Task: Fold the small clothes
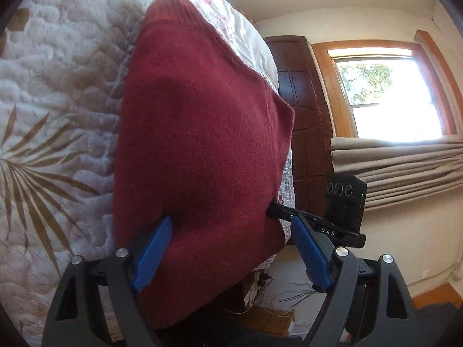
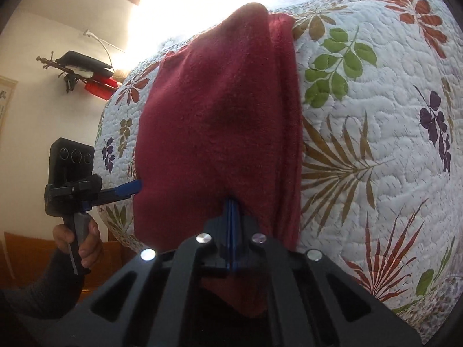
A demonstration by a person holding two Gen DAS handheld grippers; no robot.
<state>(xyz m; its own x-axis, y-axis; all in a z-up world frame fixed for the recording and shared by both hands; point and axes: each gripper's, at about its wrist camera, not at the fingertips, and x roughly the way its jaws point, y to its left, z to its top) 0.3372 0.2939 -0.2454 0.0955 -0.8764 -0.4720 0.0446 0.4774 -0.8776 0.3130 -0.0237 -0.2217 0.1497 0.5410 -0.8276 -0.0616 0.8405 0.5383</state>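
holding sweater (image 1: 202,133) on quilt (image 1: 58,92) | right gripper (image 2: 233,202) clenched on hem | left gripper (image 1: 231,237) released, straddling edge | risk: one-sided pull skews fold

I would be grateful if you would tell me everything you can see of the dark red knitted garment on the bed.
The dark red garment is a soft, fuzzy knit, seemingly wool, with a ribbed band at its far end and a raised seam along one side. It lies already folded on the quilted floral bedspread, its near edge hanging over the bed's edge. The right gripper has its jaws shut on the near edge; the left gripper is open, its blue fingers straddling that edge.
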